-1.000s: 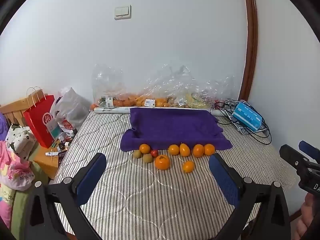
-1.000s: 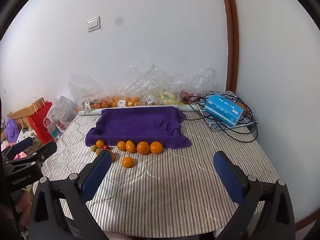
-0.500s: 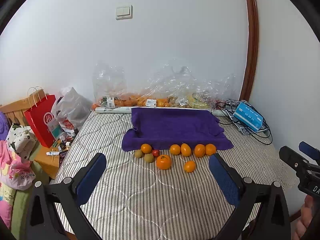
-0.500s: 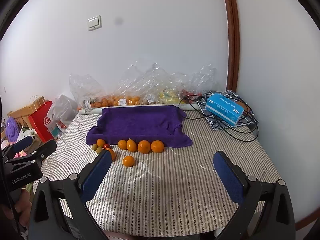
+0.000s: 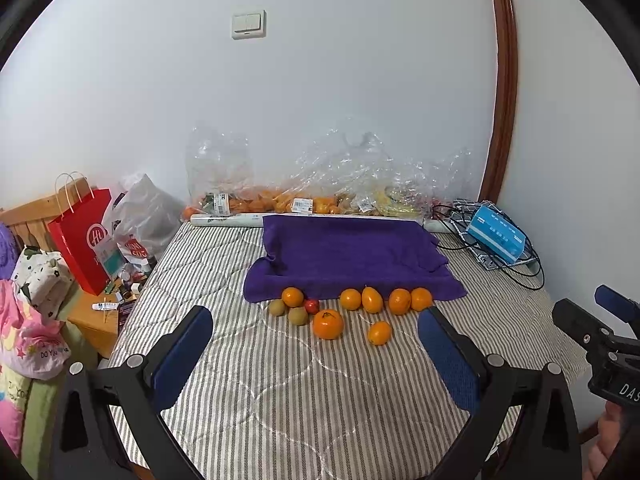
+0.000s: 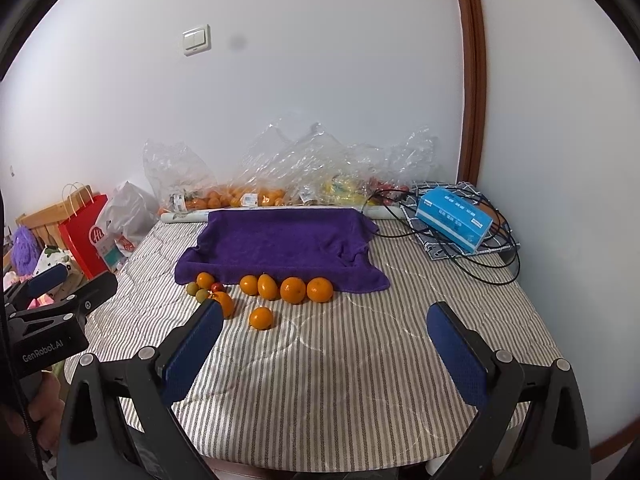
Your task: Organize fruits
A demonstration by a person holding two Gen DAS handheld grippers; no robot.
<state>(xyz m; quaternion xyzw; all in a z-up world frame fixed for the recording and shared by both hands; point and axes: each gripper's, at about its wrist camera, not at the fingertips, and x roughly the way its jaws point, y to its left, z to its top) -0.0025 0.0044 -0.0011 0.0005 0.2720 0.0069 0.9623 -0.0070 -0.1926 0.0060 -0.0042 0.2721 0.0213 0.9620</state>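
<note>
Left wrist view: left hand-held gripper (image 5: 316, 354) spread wide, nothing between its blue pads (image 5: 182, 356), held above the near part of the striped bed (image 5: 280, 408); judged a standby pose, aimed so the fruit sits framed between the fingers. Fruit lies loose on the quilt just in front of the purple towel (image 5: 352, 254): four oranges (image 5: 372, 300) in a row against the towel's front hem, a large tangerine (image 5: 328, 324) and a small orange (image 5: 379, 333) slightly nearer, and to the left an orange (image 5: 293, 297), two kiwis (image 5: 298, 315) and a small red fruit (image 5: 311, 306) bunched close together. Towel is spread flat with nothing on it, so it is probably the sorting surface. Clear plastic bags (image 5: 320, 184) with more fruit line the wall behind. Right hand-held gripper (image 5: 600, 328) shows at the right edge. Right wrist view: right hand-held gripper (image 6: 324, 346) likewise released and empty, off the bed surface; its left pad (image 6: 192, 352) hides part of the tangerine (image 6: 224, 303). Row of oranges (image 6: 294, 290) well ahead of the fingertips. Blue box (image 6: 454, 218) and black cables (image 6: 480, 264) occupy the far right corner, well apart from the fruit. Judgement: sorting not yet begun; nearest lone orange looks the easiest first pick
</note>
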